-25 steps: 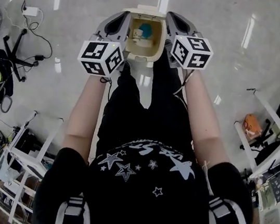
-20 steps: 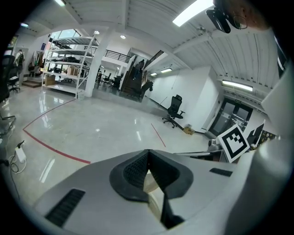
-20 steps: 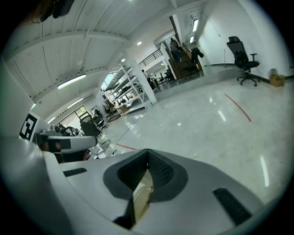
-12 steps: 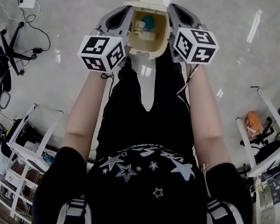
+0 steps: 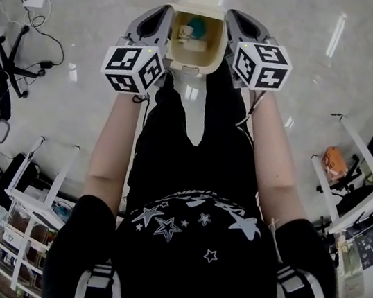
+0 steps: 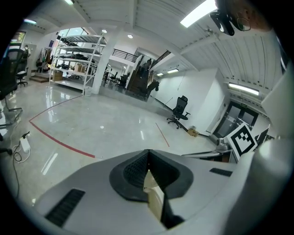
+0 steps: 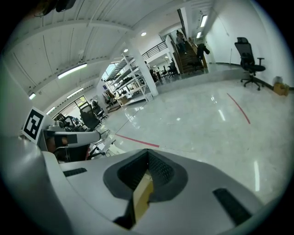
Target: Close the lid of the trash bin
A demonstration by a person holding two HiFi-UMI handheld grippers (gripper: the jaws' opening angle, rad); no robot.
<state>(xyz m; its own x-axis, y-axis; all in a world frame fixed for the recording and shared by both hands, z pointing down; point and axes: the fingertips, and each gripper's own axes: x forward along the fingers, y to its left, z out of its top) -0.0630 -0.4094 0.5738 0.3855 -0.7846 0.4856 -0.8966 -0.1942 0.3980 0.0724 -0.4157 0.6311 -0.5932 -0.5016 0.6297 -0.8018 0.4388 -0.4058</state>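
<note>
Trash bin (image 5: 194, 67), beige, mouth facing up; base hidden behind the person's dark trousers (image 5: 173, 143), so what it rests on cannot be told; contents (one blue (image 5: 197, 26), one pale (image 5: 185, 34)) too small to name. Lid (image 5: 199, 1), flap at far rim, stands open. Left gripper (image 5: 163, 22) clenched on the bin's left wall, right gripper (image 5: 233, 22) on its right wall; each gripper view shows a beige edge pinched between the jaws. Cables (image 5: 18, 62) at left; white racks lower left (image 5: 30, 204) and right (image 5: 366, 166), well apart.
</note>
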